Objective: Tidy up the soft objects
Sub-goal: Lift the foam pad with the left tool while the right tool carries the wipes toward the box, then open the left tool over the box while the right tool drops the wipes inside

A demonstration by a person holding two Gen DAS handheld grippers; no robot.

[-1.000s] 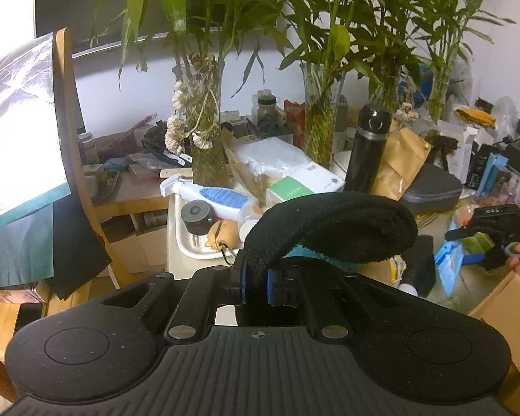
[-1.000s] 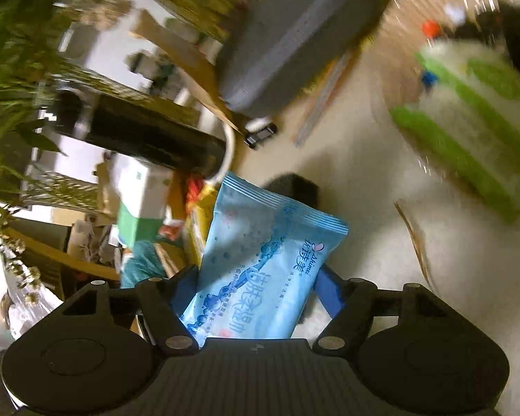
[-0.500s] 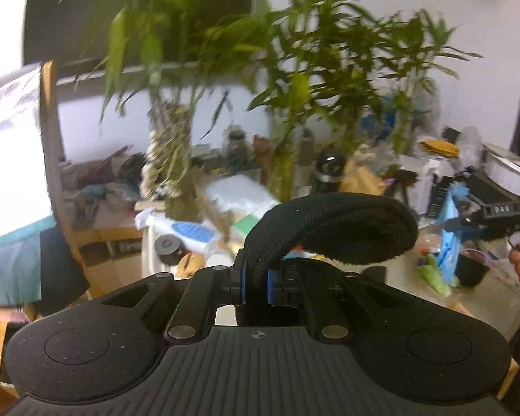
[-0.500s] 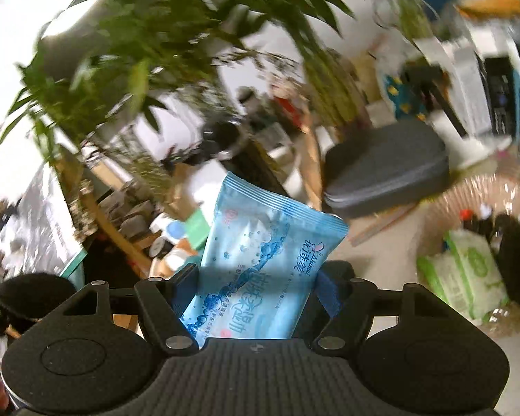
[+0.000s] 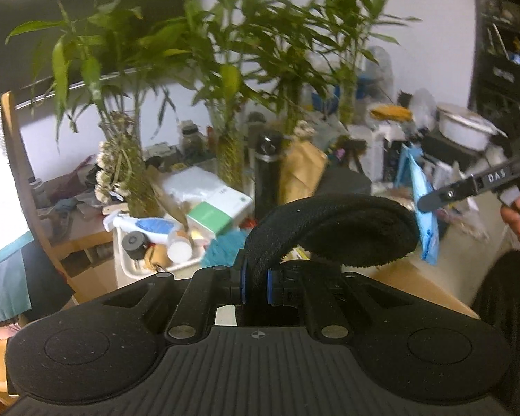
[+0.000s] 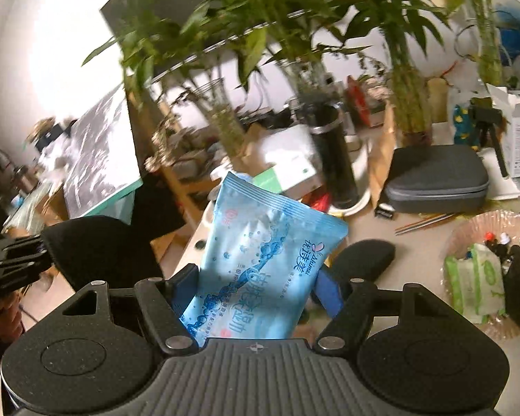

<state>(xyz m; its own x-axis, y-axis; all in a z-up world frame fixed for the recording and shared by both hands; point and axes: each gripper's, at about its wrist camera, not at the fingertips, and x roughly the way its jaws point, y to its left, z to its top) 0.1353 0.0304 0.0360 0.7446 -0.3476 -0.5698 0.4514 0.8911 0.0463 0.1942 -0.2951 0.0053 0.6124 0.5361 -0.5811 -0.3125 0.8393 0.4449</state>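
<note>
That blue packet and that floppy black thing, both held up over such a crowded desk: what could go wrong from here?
1. The black pad is pinched only at one end by the left gripper; the rest droops free and could slip out or brush the plants.
2. The blue packet looks slick; it might slide from the right gripper.
3. Either gripper could knock the tall black flask.

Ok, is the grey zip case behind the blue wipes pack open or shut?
Shut. In the right wrist view the grey zip case lies flat on the table, lid down, with its seam closed along the visible side.
</note>
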